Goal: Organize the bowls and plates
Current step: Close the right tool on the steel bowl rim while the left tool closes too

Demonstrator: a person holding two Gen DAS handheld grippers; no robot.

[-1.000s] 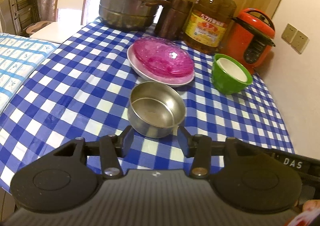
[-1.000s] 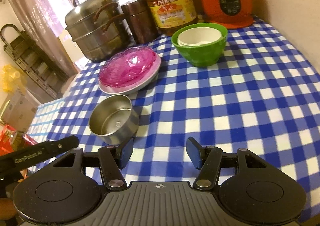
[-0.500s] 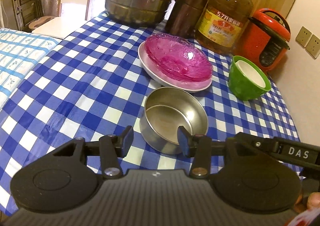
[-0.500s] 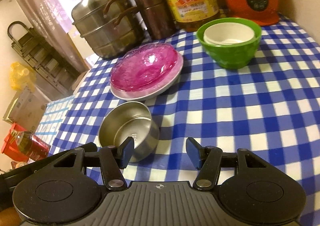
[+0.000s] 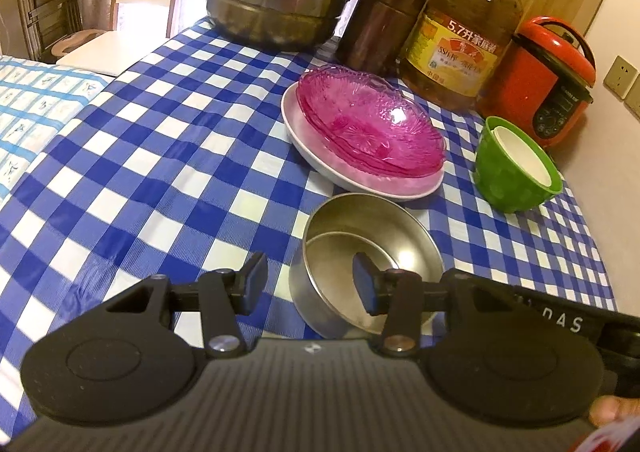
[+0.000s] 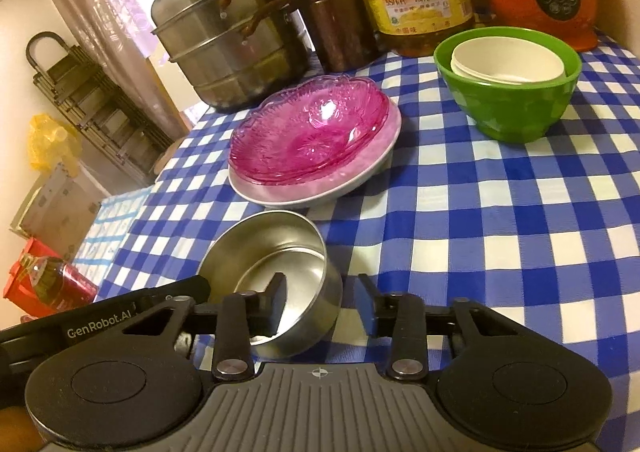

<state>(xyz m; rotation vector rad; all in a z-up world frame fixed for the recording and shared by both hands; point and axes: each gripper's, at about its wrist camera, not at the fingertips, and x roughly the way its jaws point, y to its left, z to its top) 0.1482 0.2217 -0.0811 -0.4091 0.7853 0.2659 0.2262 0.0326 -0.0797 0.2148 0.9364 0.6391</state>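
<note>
Steel round bowl (image 5: 370,248), shiny and empty, sits on the blue-and-white checked tablecloth (image 5: 160,156), just in front of the white plate (image 5: 360,180) stacked with pink glass dishes (image 5: 368,124). Each gripper straddles the bowl's wall, one finger inside and one outside. The left gripper (image 5: 308,284) stands released. The right gripper (image 6: 322,302) has just been closing, pads not yet pressing. Off to the right, a green bowl (image 6: 512,108) holds white bowls (image 6: 508,60).

bowl (image 5: 370,248) before plates (image 5: 368,132) — cup-bowl (image 5: 516,168) right
</note>
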